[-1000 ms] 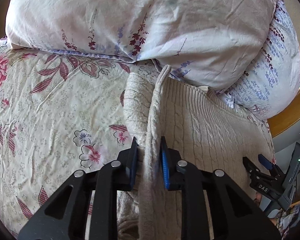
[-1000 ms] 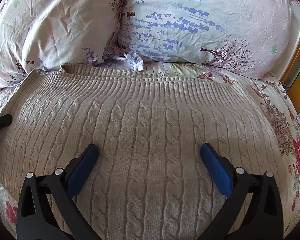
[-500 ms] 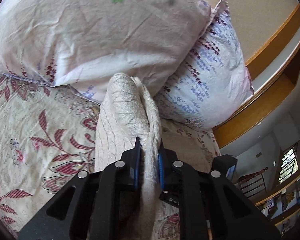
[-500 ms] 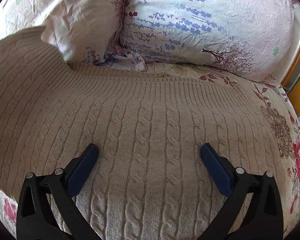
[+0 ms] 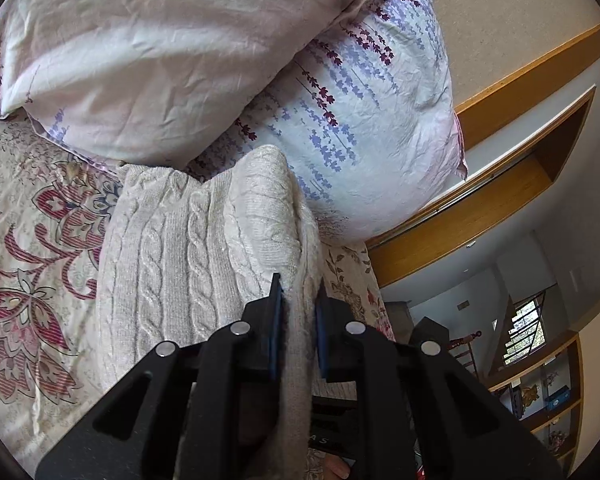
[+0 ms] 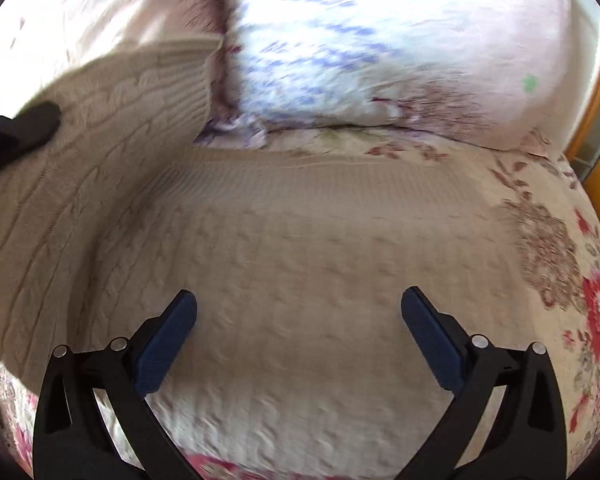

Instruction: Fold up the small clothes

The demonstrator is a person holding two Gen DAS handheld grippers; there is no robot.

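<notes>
where floral bedspread (image 5: pixel 32 288) meets pillows (image 5: pixel 148 64), left tool (image 5: pixel 297 312) pinches sweater (image 5: pixel 188 248); right tool (image 6: pixel 298 320) gapes empty.

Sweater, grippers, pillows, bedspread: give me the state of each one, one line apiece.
Sweater: mostly flat on the bed, one edge lifted and folding over.
Left gripper: shut on the sweater's edge.
Right gripper: open above the sweater, holding nothing.
Pillows: two, propped up beyond the sweater.
Bedspread: spread out, lightly wrinkled.

Only one marking was legible: the white letters "AS", partly cut off, stood on a black gripper part (image 5: pixel 332 436) low in the left wrist view. Nothing readable appeared in the blurred right wrist view.
</notes>
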